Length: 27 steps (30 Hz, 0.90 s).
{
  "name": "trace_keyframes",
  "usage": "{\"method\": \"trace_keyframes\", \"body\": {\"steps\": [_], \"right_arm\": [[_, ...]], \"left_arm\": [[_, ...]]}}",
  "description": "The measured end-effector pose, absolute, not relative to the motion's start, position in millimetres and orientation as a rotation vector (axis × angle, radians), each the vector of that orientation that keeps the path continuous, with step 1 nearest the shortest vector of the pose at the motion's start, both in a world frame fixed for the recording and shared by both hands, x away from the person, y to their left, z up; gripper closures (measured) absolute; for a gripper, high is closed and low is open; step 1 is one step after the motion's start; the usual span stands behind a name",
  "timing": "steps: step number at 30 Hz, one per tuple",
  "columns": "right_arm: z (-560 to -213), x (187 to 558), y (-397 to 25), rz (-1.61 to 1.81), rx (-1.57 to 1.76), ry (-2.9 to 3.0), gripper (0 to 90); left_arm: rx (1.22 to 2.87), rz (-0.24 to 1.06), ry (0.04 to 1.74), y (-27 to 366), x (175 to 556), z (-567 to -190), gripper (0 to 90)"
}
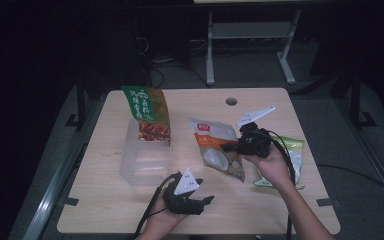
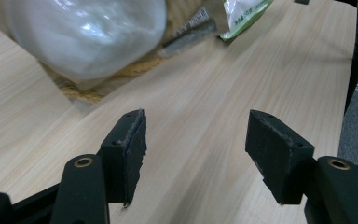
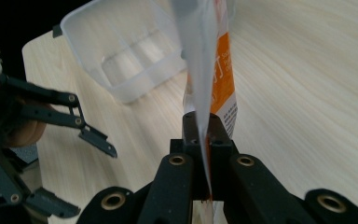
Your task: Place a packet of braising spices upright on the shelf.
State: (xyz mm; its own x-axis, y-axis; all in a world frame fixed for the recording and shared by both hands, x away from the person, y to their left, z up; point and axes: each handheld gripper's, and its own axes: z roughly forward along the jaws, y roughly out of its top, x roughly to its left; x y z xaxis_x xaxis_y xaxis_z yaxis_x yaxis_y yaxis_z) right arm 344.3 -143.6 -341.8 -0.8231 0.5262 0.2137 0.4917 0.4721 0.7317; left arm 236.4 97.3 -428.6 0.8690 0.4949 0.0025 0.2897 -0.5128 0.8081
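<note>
The right gripper [image 1: 234,146] is clamped on the edge of the orange-and-white snack bag [image 1: 215,145], which lies near the middle of the tabletop [image 1: 105,200]. In the right gripper view the two black jaws are pressed together with the thin sealed edge of the bag [image 3: 208,70] pinched between them, and the bag rises straight up and away from the jaws. The bag thus sits directly in front of this gripper, to the left of the person's right hand [image 1: 270,162] in the high view.

The left gripper [image 1: 207,200] rests low near the front edge of the tabletop, jaws spread apart and holding nothing; in its own view bare wood shows between them, and the bag's pale, bulging lower end [image 2: 86,37] lies ahead of it, near but apart.

A clear plastic container [image 1: 145,160] stands just left of the bag, with a green-and-red bag [image 1: 147,112] standing in its far end. A green-and-white bag [image 1: 296,150] lies under the right hand.
</note>
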Motion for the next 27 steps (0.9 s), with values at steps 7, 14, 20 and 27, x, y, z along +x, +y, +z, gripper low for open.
{"method": "trace_keyframes", "body": {"steps": [7,14,20,27], "right_arm": [[-328,349,-123,1.335,0.843,2.669,90.0],[-310,354,-97,1.361,0.758,2.674,90.0],[-295,363,-72,1.38,0.681,2.677,90.0],[-284,374,-39,1.403,0.638,2.673,90.0]], "left_arm": [[2.146,0.274,0.57,103,231,-432,37.1],[2.139,0.264,0.571,111,225,-431,36.4],[2.124,0.257,0.582,118,222,-430,36.4],[2.111,0.261,0.597,125,221,-431,36.0]]}}
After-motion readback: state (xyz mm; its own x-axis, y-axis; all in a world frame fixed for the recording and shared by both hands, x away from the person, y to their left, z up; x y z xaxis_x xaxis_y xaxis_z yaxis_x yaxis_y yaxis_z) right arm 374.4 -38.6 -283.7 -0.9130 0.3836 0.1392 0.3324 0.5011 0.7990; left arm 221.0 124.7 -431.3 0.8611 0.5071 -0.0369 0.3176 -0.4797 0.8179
